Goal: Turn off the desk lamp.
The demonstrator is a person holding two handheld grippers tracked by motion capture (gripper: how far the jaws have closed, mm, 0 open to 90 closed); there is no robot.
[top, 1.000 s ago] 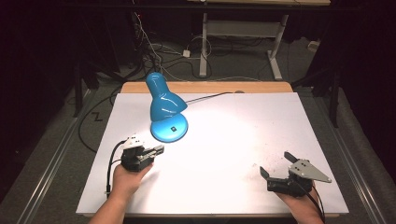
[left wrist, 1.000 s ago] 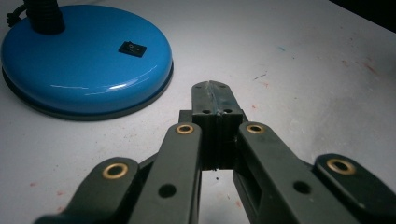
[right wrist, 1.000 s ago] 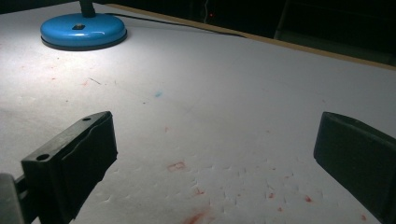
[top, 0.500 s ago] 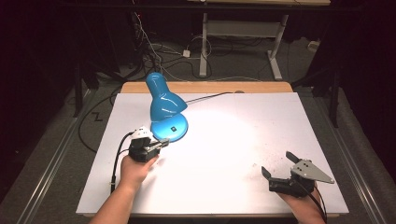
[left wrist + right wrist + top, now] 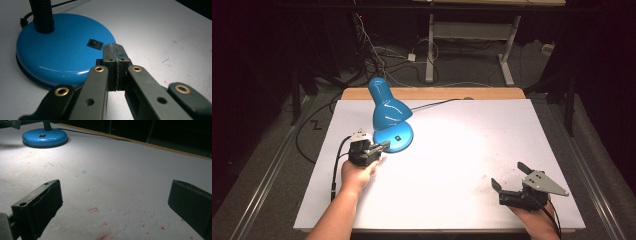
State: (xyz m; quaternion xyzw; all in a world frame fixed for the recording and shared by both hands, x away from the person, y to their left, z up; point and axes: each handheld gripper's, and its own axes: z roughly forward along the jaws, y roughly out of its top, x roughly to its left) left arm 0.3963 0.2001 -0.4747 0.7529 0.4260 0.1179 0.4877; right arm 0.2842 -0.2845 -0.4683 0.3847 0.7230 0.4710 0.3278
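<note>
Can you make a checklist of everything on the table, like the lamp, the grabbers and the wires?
Surface: white table with small red and blue marks.
Job's things: blue lamp, lit, with a black switch on its base.
Clutter: nothing seen.
Grippers: left gripper shut, tips just short of the switch; right gripper open, empty, near the front right.
Cables: lamp cord running off the back.
Surroundings: dark floor with wires, desk legs.

left gripper (image 5: 384, 145): has moved away from the table's (image 5: 512, 130) near edge, up to the blue lamp (image 5: 388, 112) | tips: now at the lamp base (image 5: 60, 50), just beside the black switch (image 5: 95, 44) | jaws: pressed together | left hand (image 5: 357, 172): reaches farther over the table than before
</note>
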